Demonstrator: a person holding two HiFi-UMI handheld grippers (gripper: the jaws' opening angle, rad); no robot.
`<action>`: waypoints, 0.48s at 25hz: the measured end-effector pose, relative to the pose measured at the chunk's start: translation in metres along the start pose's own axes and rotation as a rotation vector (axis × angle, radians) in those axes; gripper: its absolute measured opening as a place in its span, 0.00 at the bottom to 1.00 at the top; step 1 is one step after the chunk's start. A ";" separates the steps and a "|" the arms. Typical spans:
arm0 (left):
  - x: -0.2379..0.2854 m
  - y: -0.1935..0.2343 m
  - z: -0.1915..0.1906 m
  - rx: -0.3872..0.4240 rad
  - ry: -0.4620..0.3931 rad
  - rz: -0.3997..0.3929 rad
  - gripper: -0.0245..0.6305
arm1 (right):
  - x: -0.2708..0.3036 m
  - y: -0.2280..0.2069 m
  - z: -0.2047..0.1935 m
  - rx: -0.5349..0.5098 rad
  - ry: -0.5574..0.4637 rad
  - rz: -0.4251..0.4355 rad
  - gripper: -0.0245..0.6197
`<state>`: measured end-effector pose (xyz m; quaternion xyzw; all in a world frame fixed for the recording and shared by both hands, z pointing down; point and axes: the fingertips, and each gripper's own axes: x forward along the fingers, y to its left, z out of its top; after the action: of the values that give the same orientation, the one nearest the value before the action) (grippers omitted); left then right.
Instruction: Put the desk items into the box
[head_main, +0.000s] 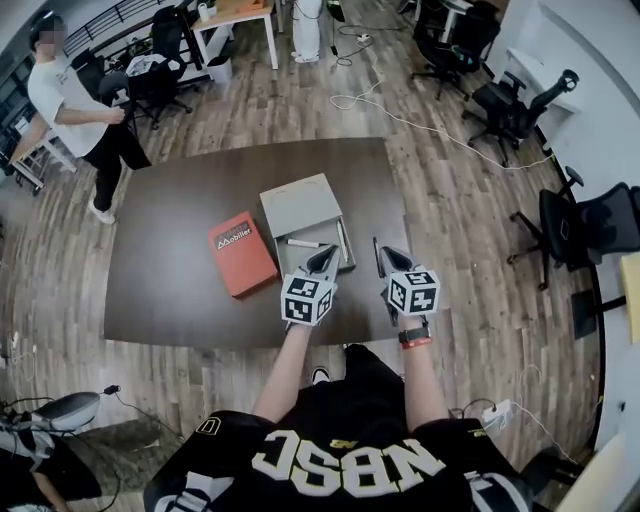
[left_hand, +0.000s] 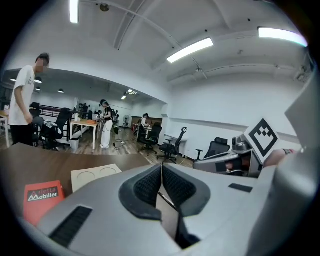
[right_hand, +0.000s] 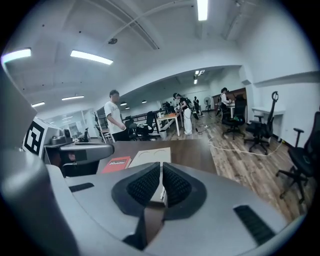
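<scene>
An open grey box (head_main: 322, 228) lies mid-table with its lid (head_main: 300, 203) folded back; a white pen (head_main: 303, 243) and a dark pen (head_main: 343, 240) lie inside. To the left of the box is a red book (head_main: 242, 253). My left gripper (head_main: 328, 252) hovers over the box's near edge, jaws shut and empty; its own view shows the left gripper (left_hand: 161, 167) above the dark pen (left_hand: 167, 198). My right gripper (head_main: 382, 252) is just right of the box. In its own view the right gripper (right_hand: 161, 165) is open by a narrow slit with nothing between the pads.
A thin dark pen-like stick (head_main: 376, 250) lies on the table beside the right gripper. A person (head_main: 75, 110) stands past the table's far left corner. Office chairs (head_main: 510, 105) and a floor cable (head_main: 420, 125) lie to the right. The table's near edge (head_main: 230, 345) is close to me.
</scene>
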<state>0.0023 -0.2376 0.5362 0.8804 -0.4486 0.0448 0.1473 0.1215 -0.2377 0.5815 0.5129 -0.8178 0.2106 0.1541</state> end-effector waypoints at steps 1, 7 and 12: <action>0.009 -0.002 -0.002 0.007 0.009 -0.011 0.07 | 0.004 -0.007 -0.005 0.004 0.015 -0.001 0.08; 0.047 -0.008 -0.027 0.013 0.097 -0.066 0.07 | 0.033 -0.036 -0.039 0.058 0.118 -0.005 0.12; 0.062 -0.002 -0.045 0.002 0.156 -0.079 0.07 | 0.053 -0.047 -0.058 0.117 0.187 0.005 0.17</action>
<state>0.0433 -0.2708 0.5917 0.8914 -0.4004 0.1082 0.1824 0.1435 -0.2683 0.6653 0.4970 -0.7875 0.3054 0.1988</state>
